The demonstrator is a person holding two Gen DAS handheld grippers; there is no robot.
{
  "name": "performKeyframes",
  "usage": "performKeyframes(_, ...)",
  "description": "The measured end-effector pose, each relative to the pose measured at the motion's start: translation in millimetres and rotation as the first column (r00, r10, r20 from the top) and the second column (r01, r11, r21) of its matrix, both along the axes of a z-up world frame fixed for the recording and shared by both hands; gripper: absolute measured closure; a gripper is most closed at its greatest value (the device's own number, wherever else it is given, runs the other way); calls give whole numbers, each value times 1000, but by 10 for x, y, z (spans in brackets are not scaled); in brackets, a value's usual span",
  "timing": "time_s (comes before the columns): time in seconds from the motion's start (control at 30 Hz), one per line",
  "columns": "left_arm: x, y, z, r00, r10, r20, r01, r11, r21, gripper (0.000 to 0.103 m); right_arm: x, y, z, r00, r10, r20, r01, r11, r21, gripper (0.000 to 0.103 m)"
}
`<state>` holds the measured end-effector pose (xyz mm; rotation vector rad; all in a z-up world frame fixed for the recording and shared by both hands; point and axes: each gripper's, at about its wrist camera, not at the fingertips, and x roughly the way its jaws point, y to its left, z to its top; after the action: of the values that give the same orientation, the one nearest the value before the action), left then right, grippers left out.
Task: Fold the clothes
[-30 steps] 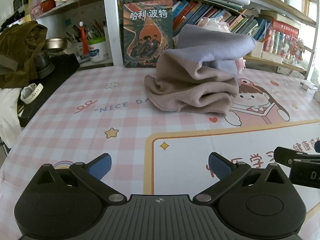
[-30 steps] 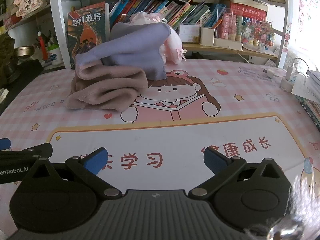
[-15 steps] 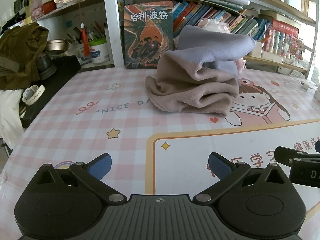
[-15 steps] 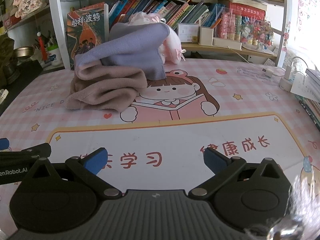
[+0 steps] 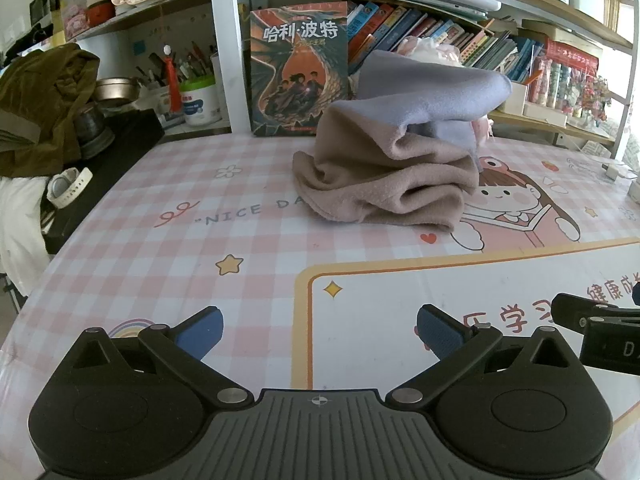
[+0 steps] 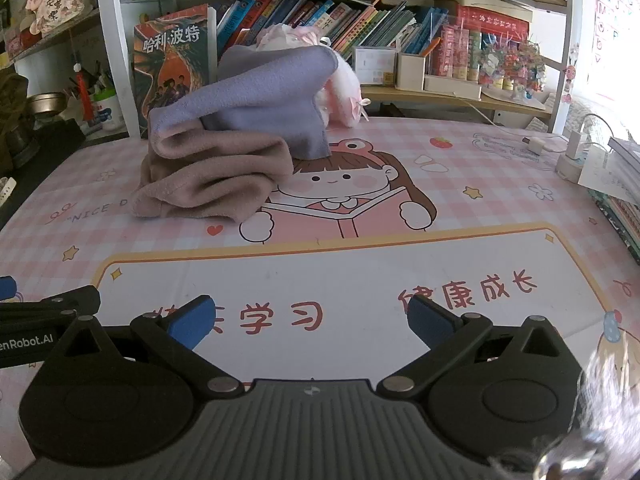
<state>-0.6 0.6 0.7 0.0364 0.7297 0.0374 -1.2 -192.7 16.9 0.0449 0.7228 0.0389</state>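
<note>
A crumpled heap of clothes lies at the far side of the table: a beige fleece piece [image 5: 384, 184] [image 6: 216, 176] below and a lavender piece [image 5: 432, 88] [image 6: 264, 96] draped on top. My left gripper [image 5: 320, 330] is open and empty, low over the near edge of the table, well short of the heap. My right gripper [image 6: 310, 320] is open and empty too, beside the left one; its side shows in the left wrist view [image 5: 596, 320].
The table carries a pink checked cartoon mat [image 5: 200, 248] [image 6: 480, 200]. Bookshelves with a standing book [image 5: 298, 68] run behind the heap. A pink plush toy [image 6: 340, 84] sits behind the clothes. A brown garment [image 5: 44, 104] lies left; chargers and cables [image 6: 568, 152] right.
Both grippers have edged slightly forward toward the heap. The clothes have not moved and both jaws stay open.
</note>
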Motion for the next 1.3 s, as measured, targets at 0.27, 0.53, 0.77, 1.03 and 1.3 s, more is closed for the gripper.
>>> performKeyframes(0.27,-10,13,0,1000,1,0,-1,1000,0,0,-13,-5,3,1000,-5,-3,5,1000,2,0)
performKeyframes(0.53,-12,16,6,1000,0,3,0,1000,-11,0,-22,-5,11,1000,-7,3,7,1000,1,0)
performKeyframes(0.77,-11,23,28,1000,3,18,-3,1000,-6,0,-12,-8,25,1000,-13,8,13,1000,2,0)
performKeyframes(1.03,30,59,38,999,27,22,-27,999,25,0,7,22,38,1000,-12,16,12,1000,-9,0)
performKeyframes(1.3,84,131,-44,999,21,-27,-21,999,30,0,36,86,-9,999,-44,-17,43,999,-31,0)
